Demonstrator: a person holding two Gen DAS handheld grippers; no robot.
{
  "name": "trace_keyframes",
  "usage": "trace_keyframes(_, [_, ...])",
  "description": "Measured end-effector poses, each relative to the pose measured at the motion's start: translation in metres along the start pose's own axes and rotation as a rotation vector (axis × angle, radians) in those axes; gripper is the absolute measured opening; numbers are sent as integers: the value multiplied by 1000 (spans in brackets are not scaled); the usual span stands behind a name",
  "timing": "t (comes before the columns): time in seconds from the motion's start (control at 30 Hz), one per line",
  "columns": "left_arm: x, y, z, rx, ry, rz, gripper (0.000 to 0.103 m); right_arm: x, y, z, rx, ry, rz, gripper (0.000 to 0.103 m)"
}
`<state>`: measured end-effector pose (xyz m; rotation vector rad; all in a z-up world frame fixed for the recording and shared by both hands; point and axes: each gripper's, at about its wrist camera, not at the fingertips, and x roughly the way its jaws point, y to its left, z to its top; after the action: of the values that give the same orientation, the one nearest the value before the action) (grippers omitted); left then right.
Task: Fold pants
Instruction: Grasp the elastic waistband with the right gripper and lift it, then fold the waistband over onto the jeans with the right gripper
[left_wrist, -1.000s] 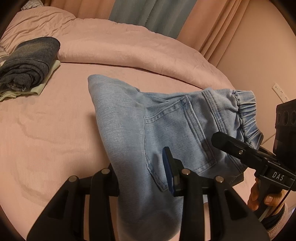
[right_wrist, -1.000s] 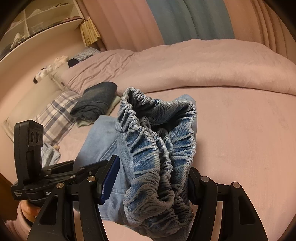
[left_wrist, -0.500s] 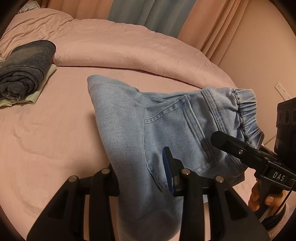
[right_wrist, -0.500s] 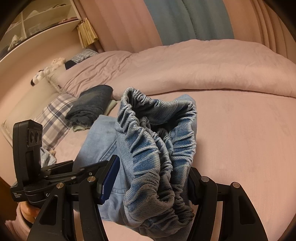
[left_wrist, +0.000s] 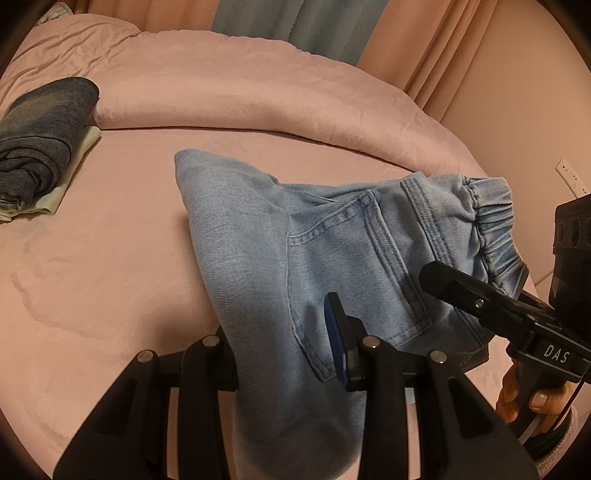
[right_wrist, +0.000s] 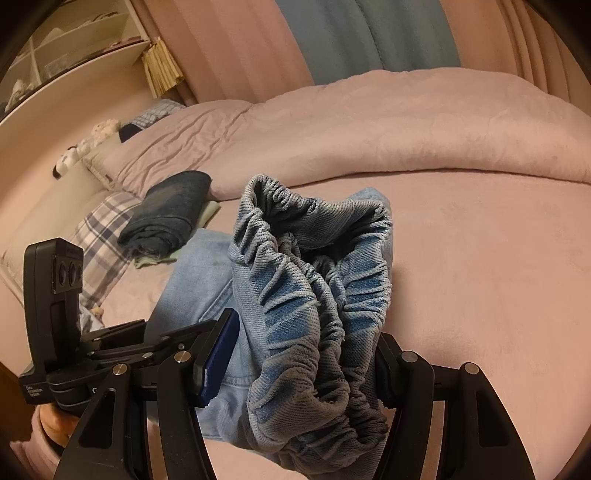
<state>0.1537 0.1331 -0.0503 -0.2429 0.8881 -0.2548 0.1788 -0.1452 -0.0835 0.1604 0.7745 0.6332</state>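
left claw (left_wrist: 291, 350) clamped on the light blue denim pants (left_wrist: 314, 251), bunched leg/seat fabric squeezed narrow between the jaws. right claw (right_wrist: 306, 365) clamped on the gathered elastic waistband (right_wrist: 317, 295), jaws wider since the bunched waistband is thick. in the left wrist view the right claw (left_wrist: 480, 291) reaches in from the right edge at the waistband end, with the person's hand (left_wrist: 532, 398) around its handle.

pants hang lifted between the two claws above the pink bed sheet (left_wrist: 92, 277), back pocket (left_wrist: 351, 266) facing up, far folded end drooping toward the sheet; can't tell if it touches. looks already folded lengthwise, legs together. held at two ends probably to keep the cloth taut and flat so it can be laid down or doubled over cleanly; judgement only.

writing: white letters "das" (left_wrist: 556, 354) on the right claw's body. small white label on the left claw's housing (right_wrist: 35, 391) in the right wrist view, too small to read.

farther: folded dark blue denim garment (left_wrist: 40, 136) stacked on a pale green folded cloth (left_wrist: 70, 162), well apart from the held pants, likely the finished pile. rolled pink duvet (left_wrist: 258, 92) across the bed behind. plaid pillow (right_wrist: 99, 236) and small stuffed toys (right_wrist: 85, 147) at the head of the bed. pink and blue curtains (right_wrist: 351, 37) and a white wall socket (left_wrist: 570, 177) at the back.
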Motion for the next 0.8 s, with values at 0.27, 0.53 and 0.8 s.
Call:
trace_keyframes(0.27, [18, 1, 3, 1, 30, 6, 34, 11, -8, 0, 31, 15, -3, 66])
trace_keyframes(0.53, [31, 2, 3, 1, 57, 20, 34, 21, -14, -3, 51, 40, -7, 66])
trace_keyframes(0.8, [37, 5, 2, 17, 62, 47, 35, 32, -19, -4, 73, 60, -22, 66])
